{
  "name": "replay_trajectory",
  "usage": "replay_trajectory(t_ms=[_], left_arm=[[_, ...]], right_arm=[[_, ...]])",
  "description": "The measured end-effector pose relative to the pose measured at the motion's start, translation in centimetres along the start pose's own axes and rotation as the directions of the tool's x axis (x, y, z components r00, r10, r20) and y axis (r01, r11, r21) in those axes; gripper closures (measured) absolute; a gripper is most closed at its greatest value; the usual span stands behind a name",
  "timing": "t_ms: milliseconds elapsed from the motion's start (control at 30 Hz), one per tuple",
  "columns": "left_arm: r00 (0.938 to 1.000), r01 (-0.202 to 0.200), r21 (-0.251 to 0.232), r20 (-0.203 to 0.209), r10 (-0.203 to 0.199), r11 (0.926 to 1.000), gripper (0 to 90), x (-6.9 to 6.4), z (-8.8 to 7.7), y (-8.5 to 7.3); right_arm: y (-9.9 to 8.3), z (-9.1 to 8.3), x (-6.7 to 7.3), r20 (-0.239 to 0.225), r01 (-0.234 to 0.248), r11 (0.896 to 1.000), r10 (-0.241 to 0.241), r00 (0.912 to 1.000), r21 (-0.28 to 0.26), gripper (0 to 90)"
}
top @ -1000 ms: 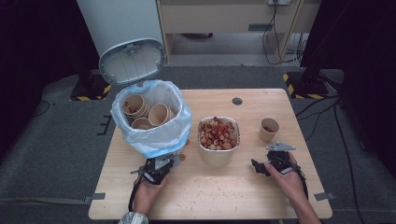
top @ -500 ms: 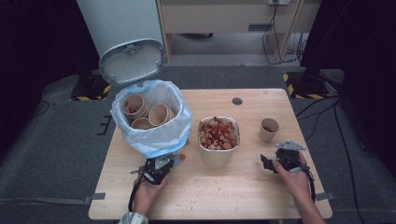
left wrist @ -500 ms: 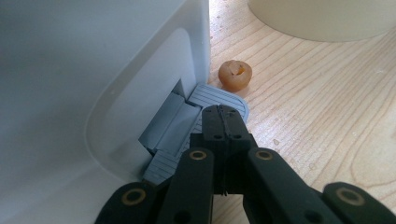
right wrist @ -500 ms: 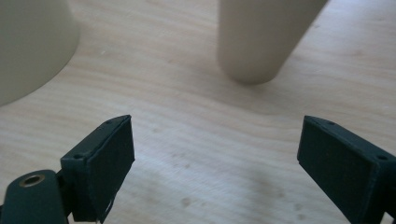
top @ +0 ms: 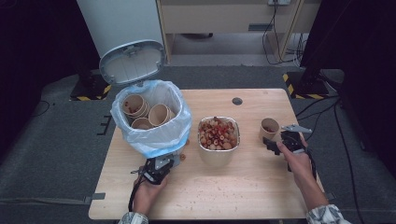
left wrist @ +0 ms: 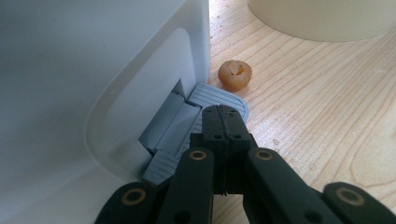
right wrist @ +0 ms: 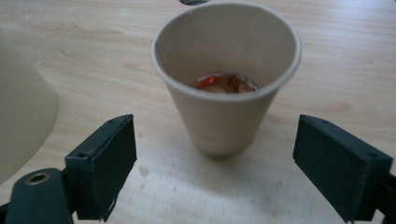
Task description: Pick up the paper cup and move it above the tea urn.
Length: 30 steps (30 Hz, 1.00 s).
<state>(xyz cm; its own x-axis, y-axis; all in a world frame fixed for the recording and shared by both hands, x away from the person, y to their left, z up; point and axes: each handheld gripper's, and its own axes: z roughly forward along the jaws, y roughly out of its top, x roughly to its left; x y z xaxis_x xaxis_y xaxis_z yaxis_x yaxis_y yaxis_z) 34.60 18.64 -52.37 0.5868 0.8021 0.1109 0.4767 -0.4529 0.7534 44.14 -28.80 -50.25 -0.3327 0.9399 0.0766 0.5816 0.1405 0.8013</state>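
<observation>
right gripper [right wrist: 215, 172] closing, jaws not yet touching the cup [right wrist: 225, 79]; an off-centre squeeze could tip it. left gripper [left wrist: 224, 122] shut on the pedal [left wrist: 212, 95].

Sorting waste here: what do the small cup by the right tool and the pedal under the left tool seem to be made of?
The small cup looks like matte tan paperboard: rolled rim, dull fibrous wall.

The pedal looks like moulded grey plastic, ribbed on top with a smooth, even colour; that is likely, not certain.
</observation>
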Motion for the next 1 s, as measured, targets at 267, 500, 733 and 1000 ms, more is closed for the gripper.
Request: replay_trajectory(t_ms=[267,500,733,1000], left_arm=[[1.0,-0.001,0.0,-0.001,0.001,1.0,89.7,0.0,0.0,0.0],[1.0,-0.002,-0.001,-0.002,0.002,1.0,89.7,0.0,0.0,0.0],[1.0,-0.002,-0.001,-0.001,0.002,1.0,89.8,0.0,0.0,0.0],[1.0,0.002,-0.001,-0.001,-0.002,1.0,89.8,0.0,0.0,0.0]], right_arm=[[1.2,1.8,-0.2,0.011,-0.002,1.0,0.002,0.9999,-0.018,13.4],[1.5,3.3,-0.4,0.028,-0.003,1.0,0.004,0.9996,-0.025,15.0],[1.5,3.5,-0.2,0.002,0.041,0.999,-0.041,0.9992,-0.028,29.4],[2.4,1.5,0.5,-0.067,0.128,0.99,-0.132,0.989,-0.065,30.8]])
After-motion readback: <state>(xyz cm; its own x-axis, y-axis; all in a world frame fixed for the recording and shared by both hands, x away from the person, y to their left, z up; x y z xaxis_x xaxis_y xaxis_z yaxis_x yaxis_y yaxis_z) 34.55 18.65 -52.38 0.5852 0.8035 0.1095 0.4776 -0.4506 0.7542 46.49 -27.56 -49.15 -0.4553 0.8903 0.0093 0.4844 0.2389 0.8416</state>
